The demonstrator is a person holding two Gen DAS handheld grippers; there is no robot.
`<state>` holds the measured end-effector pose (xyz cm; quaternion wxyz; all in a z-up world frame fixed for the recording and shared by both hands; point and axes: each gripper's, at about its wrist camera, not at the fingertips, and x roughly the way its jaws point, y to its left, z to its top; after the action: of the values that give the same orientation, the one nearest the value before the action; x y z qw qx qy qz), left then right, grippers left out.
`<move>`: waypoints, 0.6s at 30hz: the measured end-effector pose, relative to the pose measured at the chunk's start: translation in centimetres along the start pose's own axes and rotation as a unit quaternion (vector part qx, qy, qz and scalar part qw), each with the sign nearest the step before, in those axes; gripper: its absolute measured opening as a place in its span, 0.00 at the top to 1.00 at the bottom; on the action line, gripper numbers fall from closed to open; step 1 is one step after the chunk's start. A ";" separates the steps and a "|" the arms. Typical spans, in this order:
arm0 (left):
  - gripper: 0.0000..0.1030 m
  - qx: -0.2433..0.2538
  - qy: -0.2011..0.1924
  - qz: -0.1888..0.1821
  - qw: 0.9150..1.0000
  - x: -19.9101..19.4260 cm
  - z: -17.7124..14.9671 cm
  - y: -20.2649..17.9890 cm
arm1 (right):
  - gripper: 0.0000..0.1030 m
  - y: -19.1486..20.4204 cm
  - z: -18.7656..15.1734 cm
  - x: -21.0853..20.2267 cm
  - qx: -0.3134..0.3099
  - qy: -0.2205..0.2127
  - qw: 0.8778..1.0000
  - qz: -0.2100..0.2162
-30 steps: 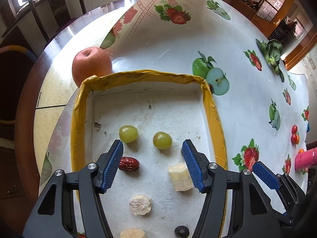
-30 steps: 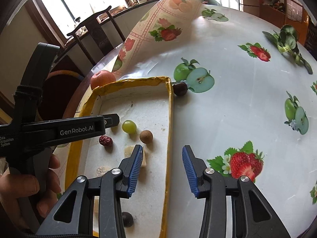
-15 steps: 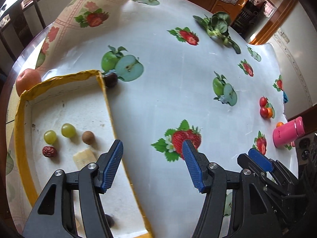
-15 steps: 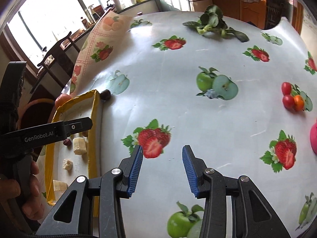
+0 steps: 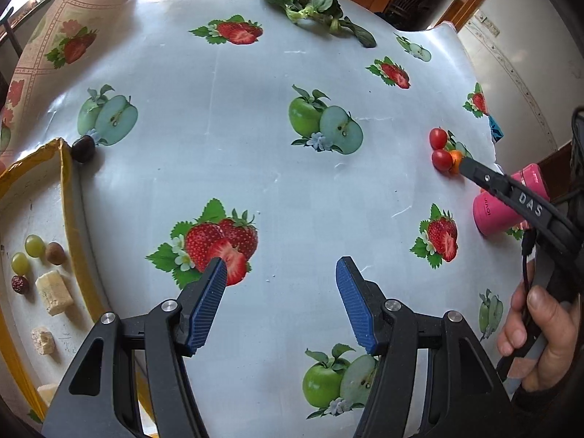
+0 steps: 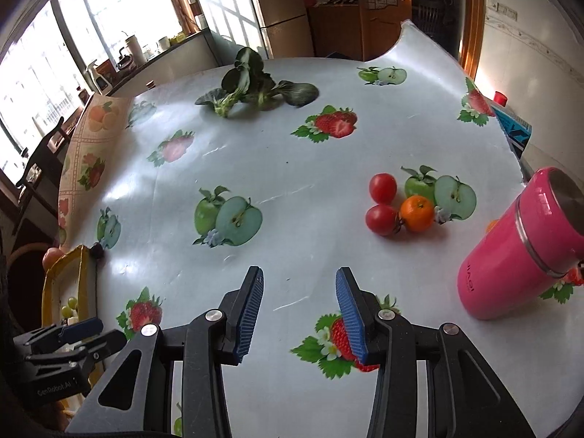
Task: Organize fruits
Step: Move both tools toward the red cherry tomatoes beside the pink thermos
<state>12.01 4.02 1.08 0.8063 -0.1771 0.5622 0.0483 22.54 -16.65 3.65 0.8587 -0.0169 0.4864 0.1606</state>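
**Both claws swung away from the tray toward the loose fruit**

The right claw point(image 6: 299, 314) hung released and empty above the bench point(image 6: 292, 168), its jaws spread apart, with the two cherry tomatoes point(image 6: 382, 200) and the small orange point(image 6: 417, 214) lying ahead and to its right, all three touching in a cluster. The left claw point(image 5: 281, 303) was likewise released and held nothing.

The risk lay in that cluster: closing on one round fruit could nudge its neighbours and send them rolling toward the pink tumbler point(image 6: 518, 252) nearby, or off the bench edge (the glossy cloth would offer little grip). A dark fruit point(image 5: 83, 149) also sat just outside the corner of the yellow-rimmed tray point(image 5: 67, 189), easy to overlook.

A second earlier, both cameras looked down into the tray, the left claw over the grapes point(image 5: 27, 253) and cut pieces; half a second later they had turned rightward, and by this moment the tray had slid to the left margin while the tomatoes and orange had come into close view.
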 end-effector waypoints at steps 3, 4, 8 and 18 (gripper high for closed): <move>0.41 0.004 0.003 -0.008 1.000 0.7 0.4 -1.2 | 0.58 -2.0 2.1 1.7 0.017 0.002 0.999 -0.029; 0.41 0.004 0.004 -0.011 1.000 1.0 0.5 -1.6 | 0.58 -2.6 2.7 2.3 0.021 0.003 0.999 -0.045; 0.41 0.008 0.009 -0.021 1.000 2.2 1.0 -2.9 | 0.58 -4.1 4.7 5.3 0.031 0.016 0.997 -0.070; 0.41 0.030 0.020 -0.046 0.998 4.9 2.6 -6.4 | 0.75 -3.9 6.5 9.2 -0.001 0.036 0.995 -0.095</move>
<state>17.84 -1.62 -1.15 0.8015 -0.1792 0.5705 -0.0097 33.48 -16.73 -1.14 0.8518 -0.0696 0.5133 0.0777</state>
